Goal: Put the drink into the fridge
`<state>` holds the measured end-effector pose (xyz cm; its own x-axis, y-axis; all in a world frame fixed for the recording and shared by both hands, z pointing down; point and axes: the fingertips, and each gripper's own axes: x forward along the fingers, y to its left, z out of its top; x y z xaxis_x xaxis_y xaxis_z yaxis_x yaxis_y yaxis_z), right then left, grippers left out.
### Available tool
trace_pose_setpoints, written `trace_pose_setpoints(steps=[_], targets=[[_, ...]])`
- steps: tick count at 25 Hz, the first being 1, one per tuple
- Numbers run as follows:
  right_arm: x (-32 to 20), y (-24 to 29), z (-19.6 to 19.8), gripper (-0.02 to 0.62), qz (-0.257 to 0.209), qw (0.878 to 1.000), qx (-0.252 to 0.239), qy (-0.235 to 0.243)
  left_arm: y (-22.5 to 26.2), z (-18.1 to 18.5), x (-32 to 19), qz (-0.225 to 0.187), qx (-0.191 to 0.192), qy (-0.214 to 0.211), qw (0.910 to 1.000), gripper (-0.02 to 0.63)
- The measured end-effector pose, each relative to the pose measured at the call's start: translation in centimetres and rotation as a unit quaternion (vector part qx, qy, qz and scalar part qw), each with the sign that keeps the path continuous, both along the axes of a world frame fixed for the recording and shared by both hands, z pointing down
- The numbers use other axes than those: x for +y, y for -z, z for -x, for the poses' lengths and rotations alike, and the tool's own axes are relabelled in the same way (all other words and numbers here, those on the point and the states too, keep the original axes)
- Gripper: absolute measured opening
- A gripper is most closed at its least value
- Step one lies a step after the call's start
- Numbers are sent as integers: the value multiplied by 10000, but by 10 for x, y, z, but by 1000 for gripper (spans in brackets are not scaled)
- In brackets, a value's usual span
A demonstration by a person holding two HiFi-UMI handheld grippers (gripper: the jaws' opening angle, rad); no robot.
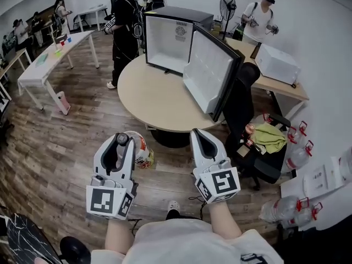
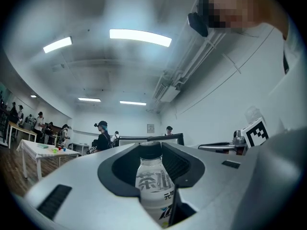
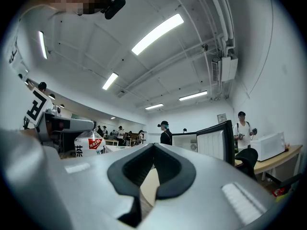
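Wide wooden floor (image 1: 66, 147) fills the head view, and in the middle of it sits the round pale table (image 1: 159, 100). Over on the far side of that table stands the small fridge (image 1: 170, 43), white inside, dark casing. Its door (image 1: 212, 73) is swung wide open to the right, inner face turned toward the table top. Right of the door there's a black office chair (image 1: 247, 109), and lower down a green cloth (image 1: 269, 136) lies on another seat. At the left, a long white table (image 1: 49, 65), with 1 person in black (image 1: 124, 26) standing between it and the round one.

Now down to the near edge, and both grippers are up, side by side, pointing toward the table. The left gripper (image 1: 121, 141) has the goods: its jaws stand apart and are clamped on the drink bottle (image 2: 152, 186), black cap at the fingertip end, white printed label facing the gripper's camera. In the head view the bottle's red-and-white body shows just to the right of that gripper. So the drink is in the left gripper, over the floor on the near side of the table, well apart from the fridge.

The right gripper (image 1: 199, 135) has its jaw tips pressed together with nothing between the pads. Through the gap behind the tips only the table top shows.
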<state>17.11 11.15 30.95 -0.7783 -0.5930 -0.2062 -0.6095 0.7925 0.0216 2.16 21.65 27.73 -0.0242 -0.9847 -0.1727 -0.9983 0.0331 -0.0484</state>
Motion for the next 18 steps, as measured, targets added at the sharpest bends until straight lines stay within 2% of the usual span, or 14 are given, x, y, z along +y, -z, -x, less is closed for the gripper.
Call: trace_pose_setpoints(steps=[8,18], targets=[[-68,1,21,11,-69,9998,36,174,3,17,-68,-129,24,108,9999,144],[-112,-17,41,11,128,9996,123,237,-9,34,-115,-28,63,122,9999,144]])
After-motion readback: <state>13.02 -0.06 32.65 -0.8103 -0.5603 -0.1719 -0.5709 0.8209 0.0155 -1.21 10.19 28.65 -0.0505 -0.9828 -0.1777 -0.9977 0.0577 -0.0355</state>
